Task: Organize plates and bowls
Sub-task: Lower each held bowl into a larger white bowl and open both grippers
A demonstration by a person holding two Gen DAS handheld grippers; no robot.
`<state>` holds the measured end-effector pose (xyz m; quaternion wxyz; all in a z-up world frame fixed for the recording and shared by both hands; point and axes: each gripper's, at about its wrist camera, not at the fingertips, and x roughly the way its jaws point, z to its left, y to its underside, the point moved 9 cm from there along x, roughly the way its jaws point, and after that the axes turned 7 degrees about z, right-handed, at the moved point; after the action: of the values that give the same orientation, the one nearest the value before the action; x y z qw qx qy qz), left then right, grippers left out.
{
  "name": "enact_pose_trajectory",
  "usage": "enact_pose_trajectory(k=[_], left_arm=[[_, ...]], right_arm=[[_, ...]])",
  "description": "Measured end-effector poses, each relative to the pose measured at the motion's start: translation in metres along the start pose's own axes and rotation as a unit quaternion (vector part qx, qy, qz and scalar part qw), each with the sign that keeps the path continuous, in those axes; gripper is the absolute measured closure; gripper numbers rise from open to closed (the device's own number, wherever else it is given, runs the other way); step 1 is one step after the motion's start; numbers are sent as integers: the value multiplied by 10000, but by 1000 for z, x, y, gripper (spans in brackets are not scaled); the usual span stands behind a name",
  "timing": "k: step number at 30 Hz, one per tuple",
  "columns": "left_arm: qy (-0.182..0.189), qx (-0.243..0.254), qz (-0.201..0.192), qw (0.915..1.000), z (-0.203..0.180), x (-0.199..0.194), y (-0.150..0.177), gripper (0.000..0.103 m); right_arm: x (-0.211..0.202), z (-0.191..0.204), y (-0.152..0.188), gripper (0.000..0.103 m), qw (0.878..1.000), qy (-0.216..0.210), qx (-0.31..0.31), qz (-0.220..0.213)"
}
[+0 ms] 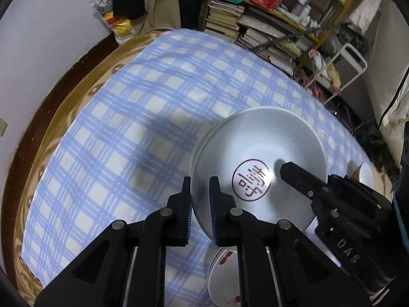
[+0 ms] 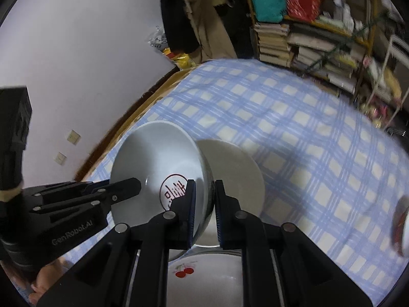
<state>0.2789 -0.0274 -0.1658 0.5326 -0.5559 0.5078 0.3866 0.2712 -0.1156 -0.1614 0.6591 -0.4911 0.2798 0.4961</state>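
A white bowl (image 1: 258,148) (image 2: 158,153) with a red round seal mark inside hangs above the table, held from both sides. My left gripper (image 1: 200,197) is shut on its left rim. My right gripper (image 2: 204,199) is shut on the opposite rim. In the left wrist view one of the right gripper's fingers (image 1: 296,176) lies inside the bowl; in the right wrist view a left finger (image 2: 127,186) does the same. Beneath the bowl lie a plain white plate (image 2: 235,174) and a plate with a cherry print (image 2: 184,272) (image 1: 222,268).
The table wears a blue checked cloth (image 1: 127,128) (image 2: 306,140). A red-patterned bowl (image 2: 401,225) (image 1: 363,174) sits near its right edge. Shelves of books (image 1: 268,33) stand beyond the far edge, and a pale wall runs along the left.
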Motion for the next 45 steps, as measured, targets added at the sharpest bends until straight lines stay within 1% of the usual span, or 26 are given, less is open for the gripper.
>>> enact_pose_trajectory(k=[3, 6, 10, 11, 16, 23, 25, 29, 30, 33, 35, 39, 45], left_arm=[[-95, 99, -15, 9999, -9, 8, 2, 92], [-294, 179, -77, 9994, -15, 16, 8, 92], [-618, 443, -197, 9969, -21, 20, 12, 92], [-624, 435, -226, 9968, -21, 20, 12, 91], [-577, 528, -300, 9965, -20, 26, 11, 90], [-407, 294, -69, 9987, -10, 42, 13, 90], [-324, 283, -55, 9991, -10, 43, 13, 90], [-294, 241, -62, 9993, -10, 46, 12, 90], [-298, 214, -60, 9993, -9, 48, 12, 90], [-321, 219, -86, 9992, -11, 50, 13, 90], [-240, 188, -80, 9995, -11, 50, 13, 90], [-102, 84, -85, 9999, -8, 49, 12, 91], [-100, 90, -145, 9998, -9, 46, 14, 91]], right_arm=[[7, -12, 5, 88, 9999, -64, 94, -2], [14, -20, 9, 88, 9999, -119, 100, 15], [22, -25, 12, 88, 9999, -99, 45, 41], [24, -26, 12, 88, 9999, -122, 60, 47], [36, -31, 10, 88, 9998, -116, 129, 68], [50, -28, 14, 88, 9997, 159, -86, 136], [50, -28, 13, 88, 9996, 233, -149, 110], [50, -31, 11, 88, 9995, 271, -158, 53], [48, -31, 10, 88, 9993, 335, -186, 2], [46, -32, 8, 88, 9962, 754, -399, -180], [47, -33, 8, 88, 9945, 894, -516, -170], [47, -35, 7, 88, 9949, 858, -505, -174], [47, -34, 8, 88, 9945, 899, -533, -66]])
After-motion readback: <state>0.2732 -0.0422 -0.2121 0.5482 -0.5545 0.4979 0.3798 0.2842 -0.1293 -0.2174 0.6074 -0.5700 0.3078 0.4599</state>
